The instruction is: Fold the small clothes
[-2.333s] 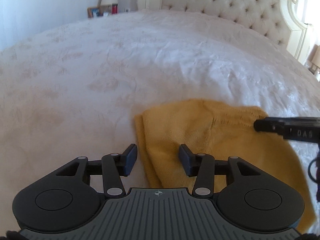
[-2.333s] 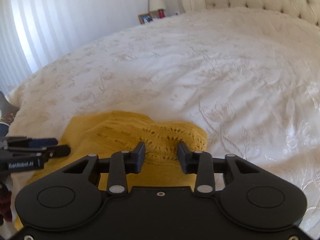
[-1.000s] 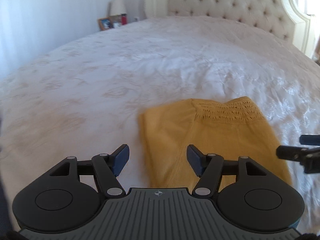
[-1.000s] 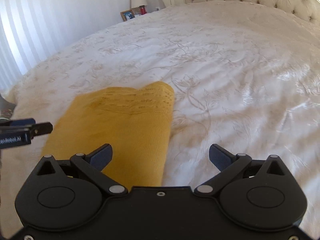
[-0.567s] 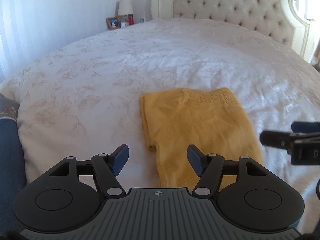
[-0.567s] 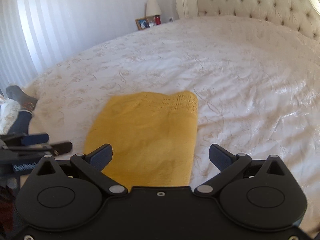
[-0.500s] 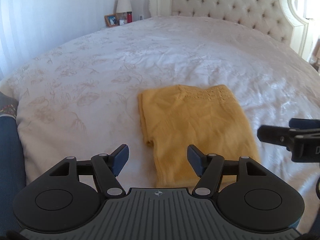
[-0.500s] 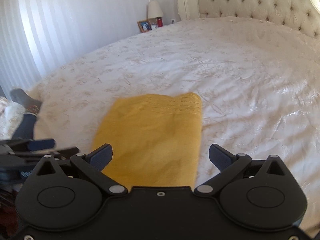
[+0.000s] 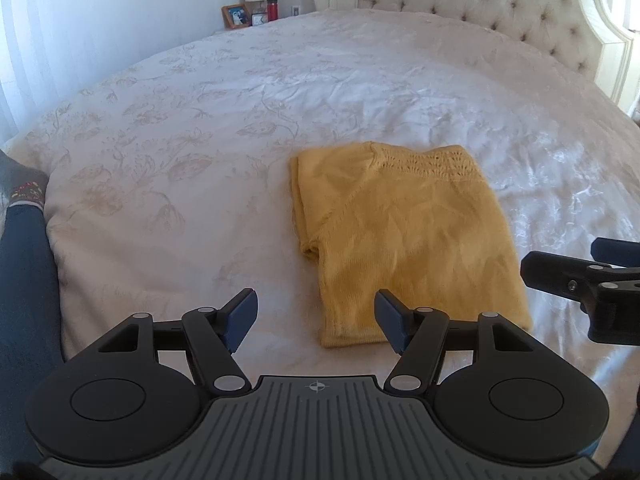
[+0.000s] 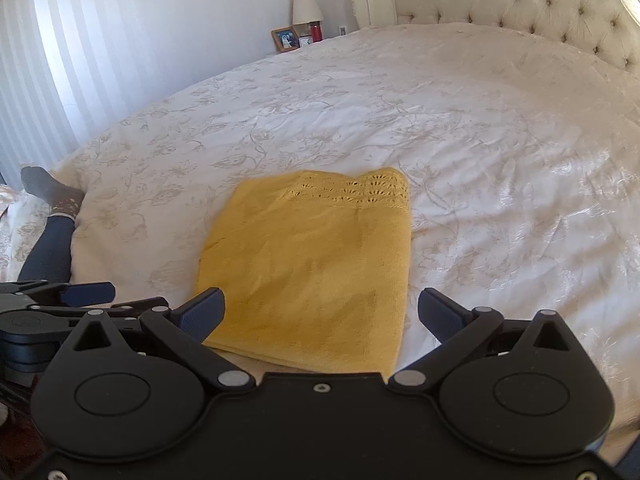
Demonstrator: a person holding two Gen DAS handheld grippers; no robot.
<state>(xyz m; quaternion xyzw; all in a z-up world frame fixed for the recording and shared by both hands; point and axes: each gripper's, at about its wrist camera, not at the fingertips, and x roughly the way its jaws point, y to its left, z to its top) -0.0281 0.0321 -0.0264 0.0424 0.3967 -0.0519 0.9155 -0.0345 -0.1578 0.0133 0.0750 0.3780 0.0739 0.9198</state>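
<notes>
Yellow knit garment (image 9: 404,240) folded flat, frame centre, on bed (image 9: 240,100) (floral cover) | left gripper (image 9: 316,316) jaws apart, empty | right gripper (image 10: 320,312) jaws wide apart, empty

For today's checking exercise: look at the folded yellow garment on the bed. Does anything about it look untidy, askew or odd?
Mostly neat. The yellow garment lies flat on the bed, but a small bunched flap pokes out of its left edge, breaking the rectangle. Both grippers are open and clear of it.
</notes>
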